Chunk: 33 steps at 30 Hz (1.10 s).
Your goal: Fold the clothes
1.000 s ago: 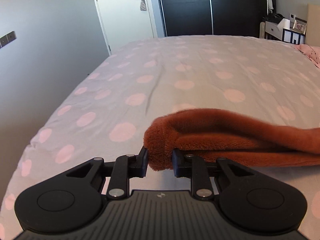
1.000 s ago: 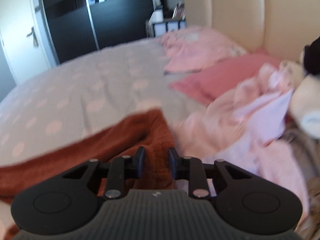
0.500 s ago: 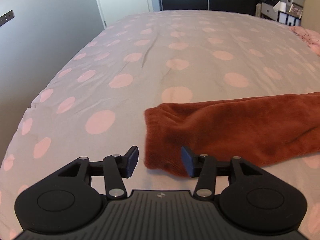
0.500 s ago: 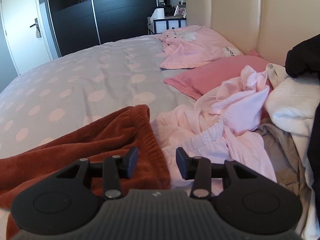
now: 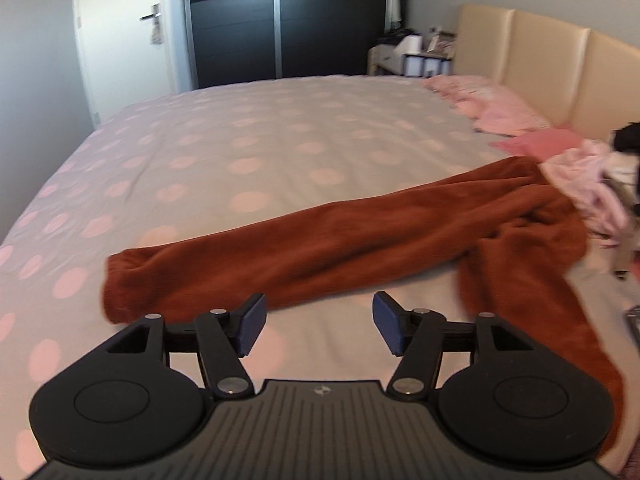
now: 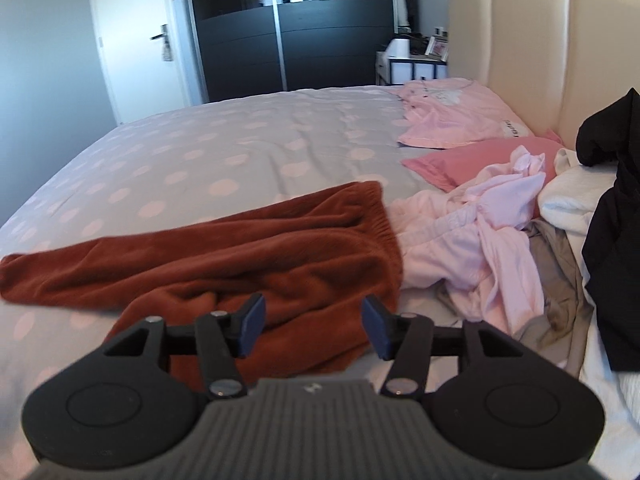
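Trousers: rust-brown fleece trousers point(image 5: 360, 240), plush, lying long across the bed; ribbed waistband point(image 6: 380, 216) at the right, one leg bunched toward the near edge.
Bedspread: smooth grey bedspread point(image 5: 248, 136) with pale pink dots, wide and bare on the far and left sides.
Pile: crumpled pink clothes point(image 6: 492, 240) touch the waistband on the right; pink pillows point(image 6: 452, 120) beyond.
Left gripper: left gripper point(image 5: 316, 326) jaws opening, nothing between them; the trouser cuff lies just beyond, to the left.
Right gripper: right gripper point(image 6: 312, 326) jaws opening, released; bunched fleece lies beneath and beyond, untouched by the pads.
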Each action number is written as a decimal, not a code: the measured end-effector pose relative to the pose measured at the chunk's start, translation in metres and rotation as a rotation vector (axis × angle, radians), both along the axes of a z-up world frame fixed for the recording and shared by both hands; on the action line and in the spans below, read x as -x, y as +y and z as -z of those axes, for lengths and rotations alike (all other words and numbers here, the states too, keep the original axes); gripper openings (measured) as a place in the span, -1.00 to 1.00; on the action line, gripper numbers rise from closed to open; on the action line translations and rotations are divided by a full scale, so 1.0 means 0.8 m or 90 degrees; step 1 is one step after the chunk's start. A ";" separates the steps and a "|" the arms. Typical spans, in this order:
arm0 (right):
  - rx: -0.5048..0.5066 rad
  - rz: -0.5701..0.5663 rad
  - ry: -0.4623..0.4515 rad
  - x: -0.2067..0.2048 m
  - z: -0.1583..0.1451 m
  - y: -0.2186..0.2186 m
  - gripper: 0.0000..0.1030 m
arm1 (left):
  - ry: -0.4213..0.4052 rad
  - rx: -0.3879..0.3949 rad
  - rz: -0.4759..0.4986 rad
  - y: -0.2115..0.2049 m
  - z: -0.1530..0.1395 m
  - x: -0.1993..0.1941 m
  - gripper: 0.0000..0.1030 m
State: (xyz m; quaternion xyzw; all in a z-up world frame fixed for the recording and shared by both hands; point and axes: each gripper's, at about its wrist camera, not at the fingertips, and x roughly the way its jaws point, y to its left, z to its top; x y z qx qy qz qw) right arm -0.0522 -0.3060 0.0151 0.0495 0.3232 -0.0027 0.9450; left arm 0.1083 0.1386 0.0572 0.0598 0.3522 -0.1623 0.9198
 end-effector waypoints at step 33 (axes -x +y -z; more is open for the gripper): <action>0.074 -0.163 0.079 0.194 0.132 0.189 0.41 | 0.087 -0.024 0.164 -0.248 0.145 0.214 -0.73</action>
